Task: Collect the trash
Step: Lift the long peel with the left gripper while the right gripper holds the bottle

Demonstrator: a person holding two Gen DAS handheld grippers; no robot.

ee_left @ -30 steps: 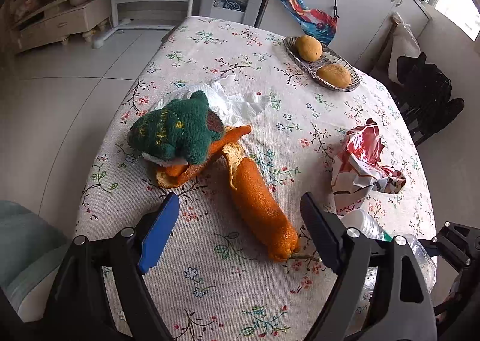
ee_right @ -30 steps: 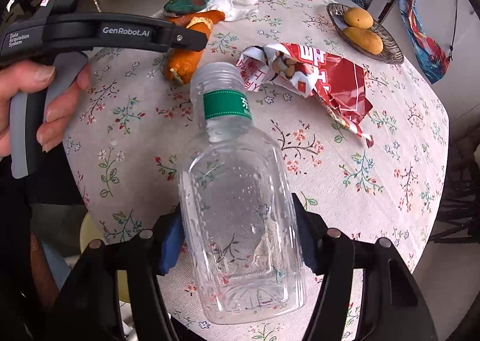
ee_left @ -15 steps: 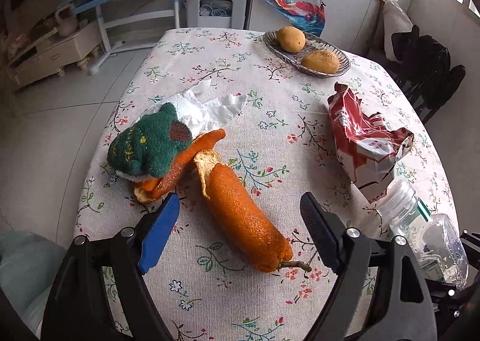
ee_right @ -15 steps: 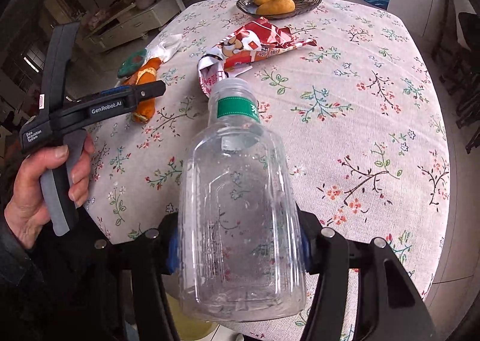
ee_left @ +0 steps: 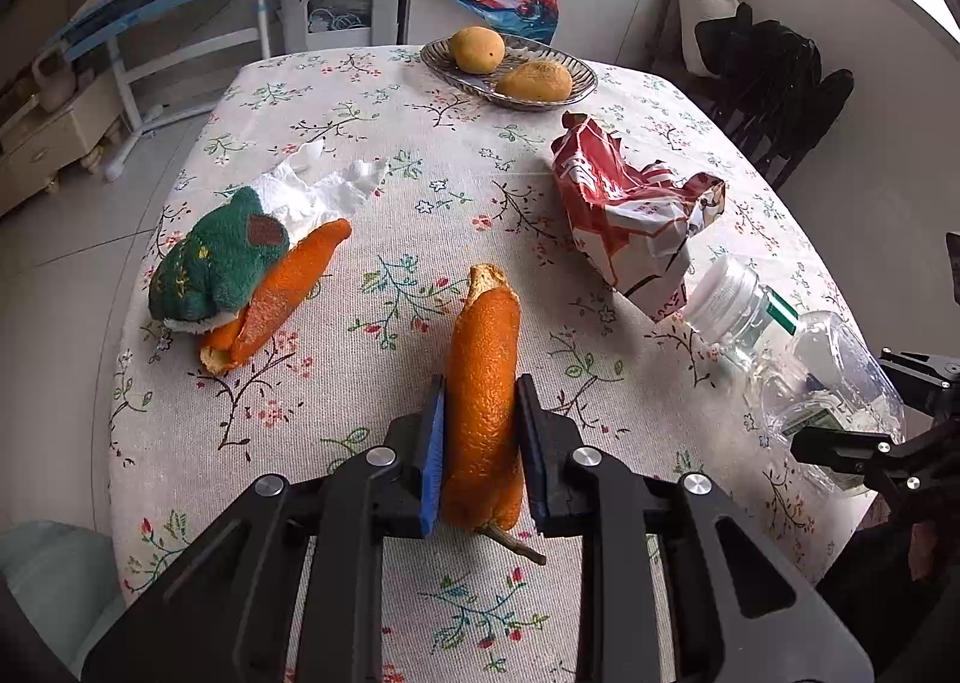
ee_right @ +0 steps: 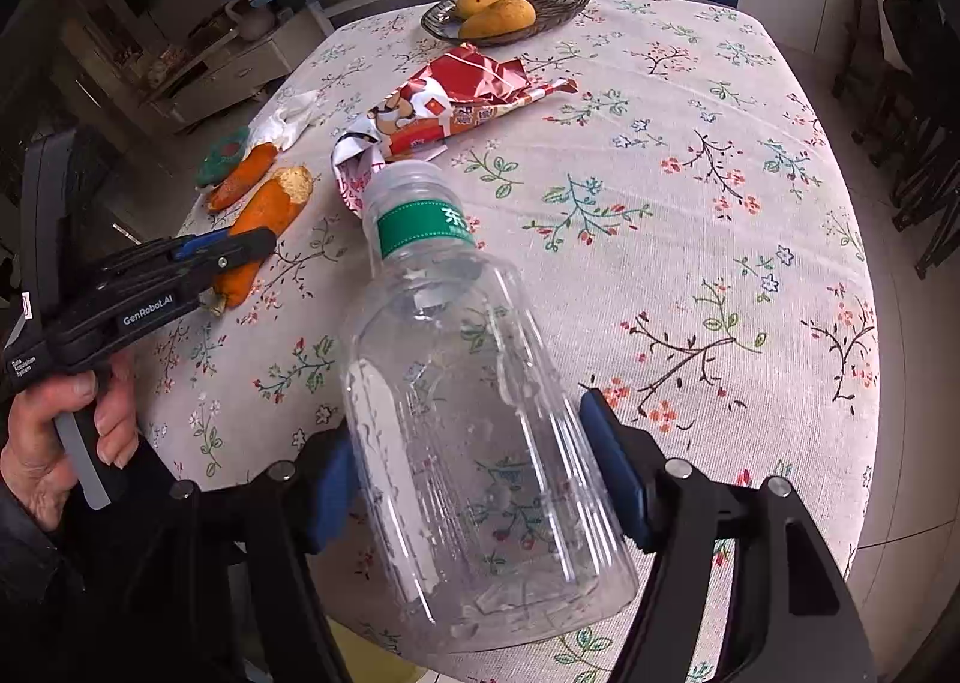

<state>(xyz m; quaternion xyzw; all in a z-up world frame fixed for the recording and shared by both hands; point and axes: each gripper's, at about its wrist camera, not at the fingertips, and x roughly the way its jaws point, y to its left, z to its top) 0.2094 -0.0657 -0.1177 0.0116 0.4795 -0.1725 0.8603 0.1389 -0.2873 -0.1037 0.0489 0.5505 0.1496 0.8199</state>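
Note:
On the flowered tablecloth (ee_left: 420,155) a long orange peel (ee_left: 486,335) lies between the fingers of my left gripper (ee_left: 480,389). Its jaws are closing and both pads press the peel's sides. A second peel (ee_left: 288,281) lies partly under a green plush toy (ee_left: 222,257), with a white tissue (ee_left: 318,185) behind it. A crumpled red snack wrapper (ee_left: 624,209) lies right of centre. In the right wrist view a clear plastic bottle (ee_right: 468,413) with a green label leans left between the jaws of my right gripper (ee_right: 468,425). Those jaws are opening, and the right pad stands apart from the bottle.
A dish (ee_left: 576,83) with two yellow fruits stands at the table's far side. A dark chair with a black bag (ee_left: 768,65) is at the right. A person's hand (ee_right: 66,431) holds the left gripper (ee_right: 258,242) over the near table edge.
My left gripper has shut on the long orange peel, which now lies straight between its pads. The right jaws have widened and the bottle has tilted to the left between them.

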